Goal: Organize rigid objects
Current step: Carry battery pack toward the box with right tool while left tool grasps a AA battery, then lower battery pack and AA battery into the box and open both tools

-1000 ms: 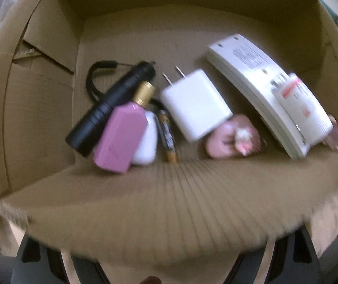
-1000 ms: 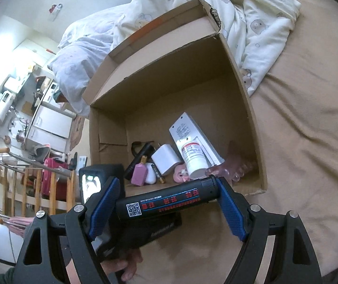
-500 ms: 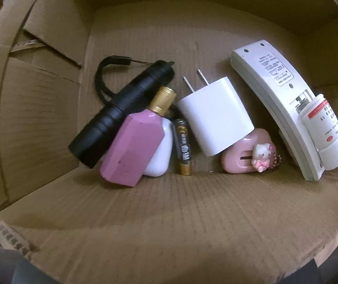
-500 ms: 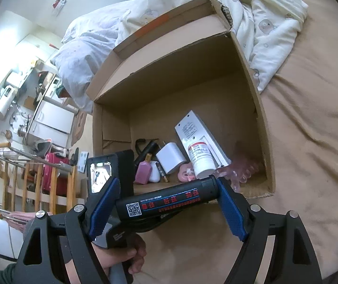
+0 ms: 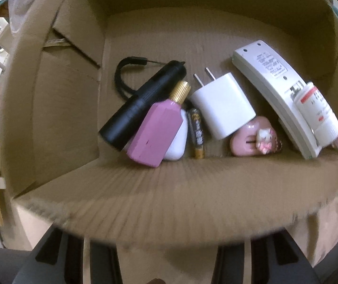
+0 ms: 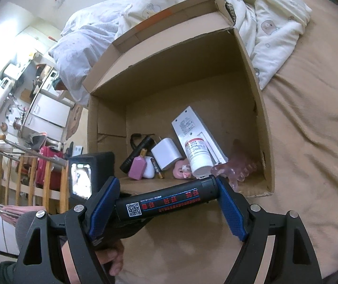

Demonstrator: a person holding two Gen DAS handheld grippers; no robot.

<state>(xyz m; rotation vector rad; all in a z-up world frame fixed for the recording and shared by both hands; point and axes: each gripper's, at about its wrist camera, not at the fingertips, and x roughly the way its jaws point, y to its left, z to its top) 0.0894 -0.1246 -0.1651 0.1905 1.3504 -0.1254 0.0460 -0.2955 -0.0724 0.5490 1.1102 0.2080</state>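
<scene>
1. Cardboard is what most of both views show: an open cardboard box point(image 6: 251, 75) lies on a bed with a tan sheet point(image 6: 311, 142), and a pale printed quilt point(image 6: 275, 19) is bunched at the top of the right wrist frame.
2. Along the box's near wall, left to right in the left wrist view: a black flashlight point(image 5: 142, 104), a pink bottle with a gold cap point(image 5: 157, 132), a small white object point(image 5: 177, 142) behind it, a battery point(image 5: 197, 135), a white plug adapter point(image 5: 223, 106), a pink heart-shaped item point(image 5: 251, 139), a white remote point(image 5: 270, 87) lying face down and a white medicine bottle point(image 5: 318, 113) resting on it.
3. A clear pink hair claw point(image 6: 237, 170) lies at the lower right of the box.
4. The right gripper point(image 6: 166, 206), low in its frame, holds a black cylinder with red print point(image 6: 164, 204) crosswise between its blue fingers point(image 6: 230, 210), just outside the box's near edge.
5. The left gripper point(image 5: 166, 260) sits at the bottom of its frame. Its jaws have just been closing with nothing seen between them. How narrow the fingers now stand I cannot tell, since their tips are hidden by the box wall.
</scene>
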